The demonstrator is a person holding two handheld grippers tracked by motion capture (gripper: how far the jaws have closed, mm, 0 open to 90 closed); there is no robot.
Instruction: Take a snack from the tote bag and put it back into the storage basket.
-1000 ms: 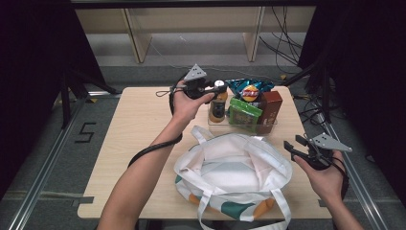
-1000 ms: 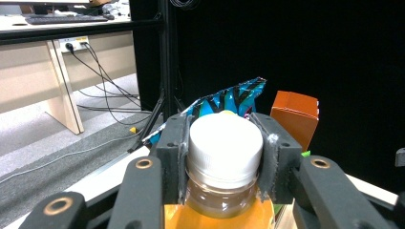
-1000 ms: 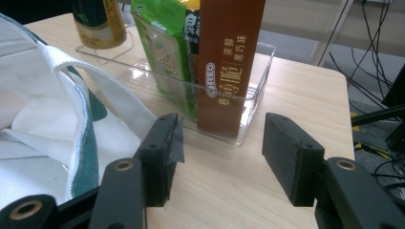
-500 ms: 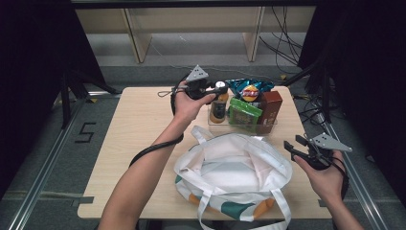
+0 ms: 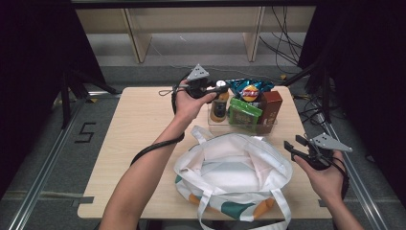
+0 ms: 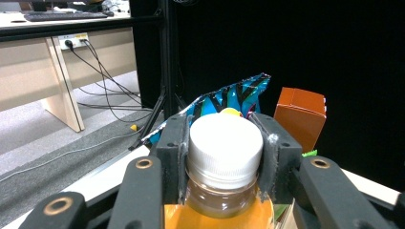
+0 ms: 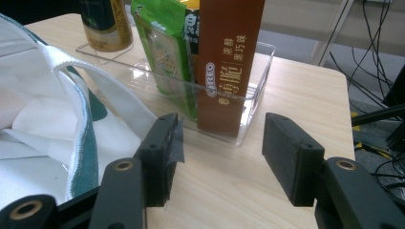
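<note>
The left gripper [image 6: 224, 157] is clamping its two black jaws on the white cap of the orange drink bottle [image 6: 224, 143], one pad pressing each side of the cap, with amber liquid showing just beneath. In the high view that left gripper [image 5: 207, 89] is sitting at the far edge of the table, and the bottle [image 5: 219, 106] is standing upright at the left end of the clear plastic tray [image 5: 268, 128]. Just beyond the cap, a blue snack bag [image 6: 234, 98] is leaning up, and a brown box [image 6: 298, 117] is standing to its right. In the tray, a green packet [image 5: 244, 114] is resting between the bottle and the brown box. The right gripper [image 7: 217, 157] is hovering with its jaws spread apart and nothing between them, pointing at the near wall of the tray and the box behind it. In the high view this right gripper [image 5: 299, 149] is sitting near the table's right edge, just beside the white tote bag [image 5: 230, 172], which is lying open-mouthed at the near side of the wooden table [image 5: 139, 124], well apart from the bottle.
</note>
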